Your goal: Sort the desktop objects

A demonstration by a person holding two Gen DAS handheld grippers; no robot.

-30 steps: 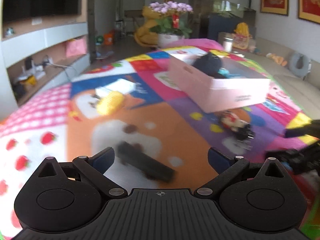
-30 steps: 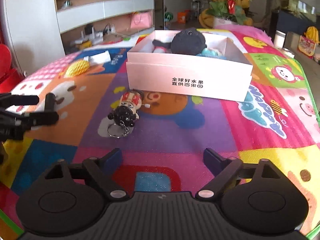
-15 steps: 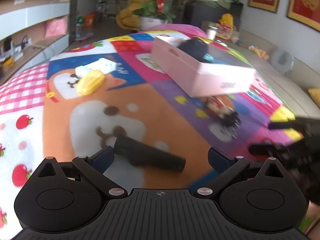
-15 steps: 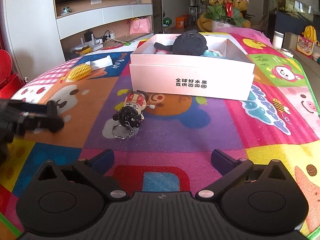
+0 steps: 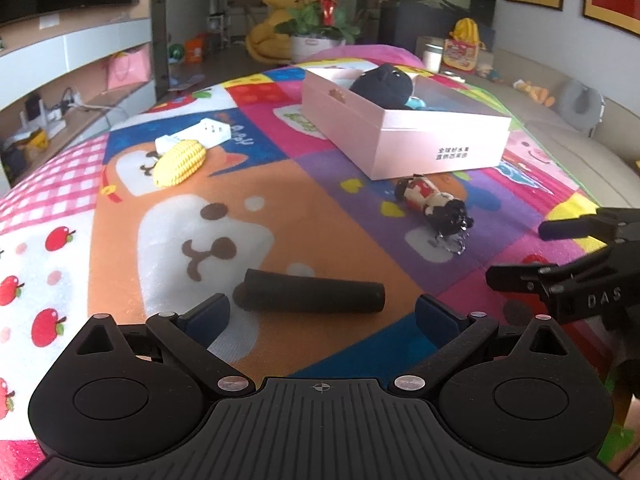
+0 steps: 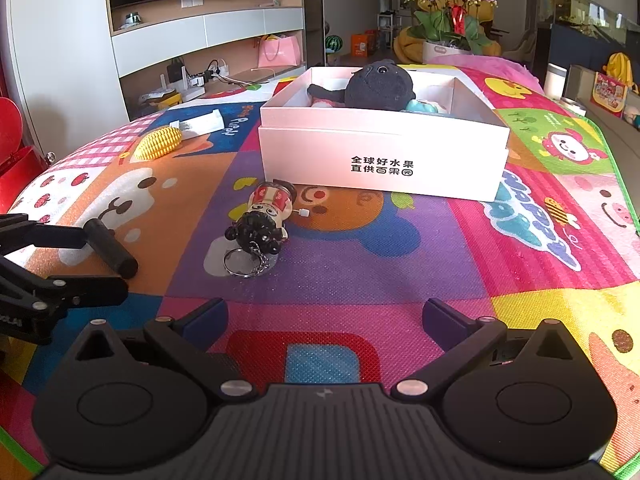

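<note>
While both grippers hang spread wide over the colourful play mat (image 6: 540, 240), the black cylinder (image 5: 314, 296) lies flat on the orange patch, just ahead of the left gripper (image 5: 322, 314), whose fingers grasp nothing. Its long axis runs crosswise to those fingers, the flat right end tipped slightly nearer. The right gripper (image 6: 326, 316) is likewise empty, with the doll keychain (image 6: 264, 226) beyond it, before the pink box (image 6: 384, 160).

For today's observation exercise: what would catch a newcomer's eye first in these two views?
Probably the bright cartoon-patterned play mat covering the whole surface, then the pale pink cardboard box at its middle, with a black plush toy inside. Nearer, a black foam cylinder lies just ahead of the open left gripper.
</note>
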